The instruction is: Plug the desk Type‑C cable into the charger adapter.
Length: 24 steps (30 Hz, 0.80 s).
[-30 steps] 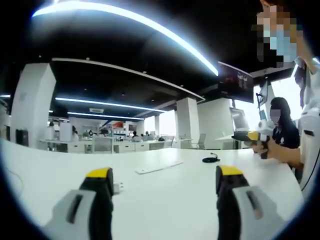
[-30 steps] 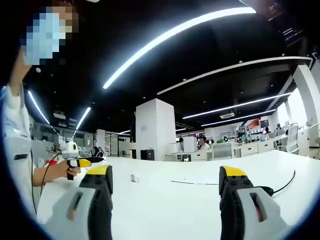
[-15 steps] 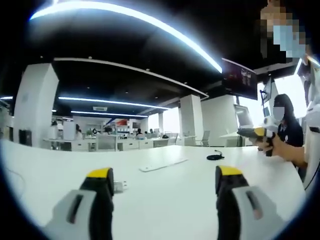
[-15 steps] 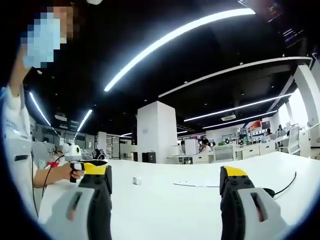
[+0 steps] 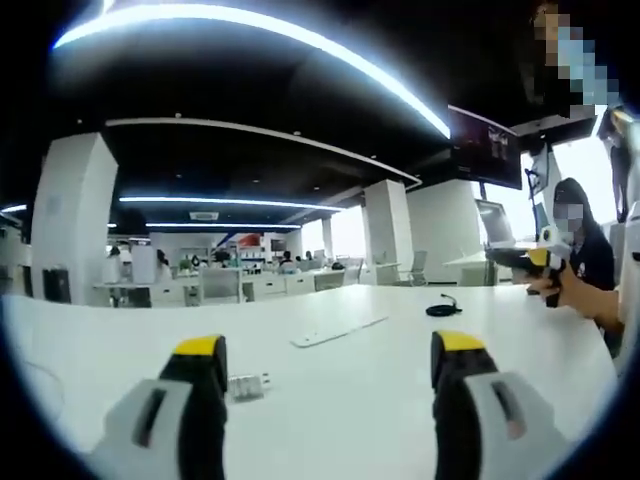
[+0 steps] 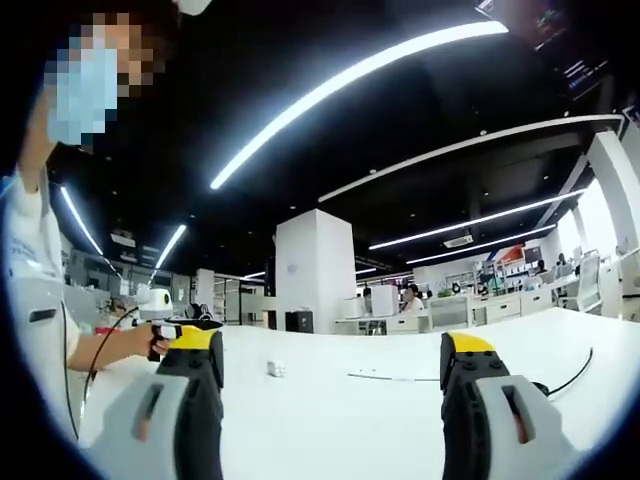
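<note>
In the left gripper view, my left gripper (image 5: pixel 330 365) stands open above a white desk (image 5: pixel 330 400). A small white charger adapter (image 5: pixel 248 383) lies just right of its left jaw. A coiled black Type-C cable (image 5: pixel 443 309) rests far right on the desk. The right gripper (image 5: pixel 530 258) shows at the right edge in a person's hand. In the right gripper view, my right gripper (image 6: pixel 335 365) is open over the same desk. The adapter (image 6: pixel 274 369) is a small white block ahead; the black cable (image 6: pixel 570 372) trails right of the right jaw. The left gripper (image 6: pixel 175 328) shows at left.
A flat white strip (image 5: pixel 338 330) lies mid-desk, seen also as a thin strip (image 6: pixel 390 377) in the right gripper view. A white pillar (image 6: pixel 312 270) and rows of desks with seated people stand beyond. A person (image 5: pixel 575 240) sits at right.
Both cameras have drifted slightly; the adapter sits a little lower and nearer in the left gripper view. Both grippers stay open.
</note>
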### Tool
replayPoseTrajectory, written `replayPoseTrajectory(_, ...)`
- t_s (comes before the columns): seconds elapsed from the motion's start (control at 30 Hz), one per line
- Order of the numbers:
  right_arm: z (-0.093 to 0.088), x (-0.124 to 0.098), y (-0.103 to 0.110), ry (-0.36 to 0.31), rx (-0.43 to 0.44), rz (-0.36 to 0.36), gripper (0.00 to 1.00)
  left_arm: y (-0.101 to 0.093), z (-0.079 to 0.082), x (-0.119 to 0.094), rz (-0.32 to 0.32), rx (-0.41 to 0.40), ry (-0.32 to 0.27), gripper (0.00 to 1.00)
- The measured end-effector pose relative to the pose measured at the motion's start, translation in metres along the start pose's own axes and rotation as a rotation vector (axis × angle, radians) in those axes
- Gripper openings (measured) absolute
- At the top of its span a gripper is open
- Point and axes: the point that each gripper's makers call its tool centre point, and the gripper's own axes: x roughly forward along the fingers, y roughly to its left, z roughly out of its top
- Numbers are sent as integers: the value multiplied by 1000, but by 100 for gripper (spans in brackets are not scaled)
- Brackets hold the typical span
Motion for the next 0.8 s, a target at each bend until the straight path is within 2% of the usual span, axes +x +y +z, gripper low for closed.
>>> replayPoseTrajectory(0.3,3,0,0,-10,3,1,91,12,-7,23,9,1,53,85)
replayPoseTrajectory(0.8,1,1,3,-9,8,12,91,33,-35,60,45,-27,139,85)
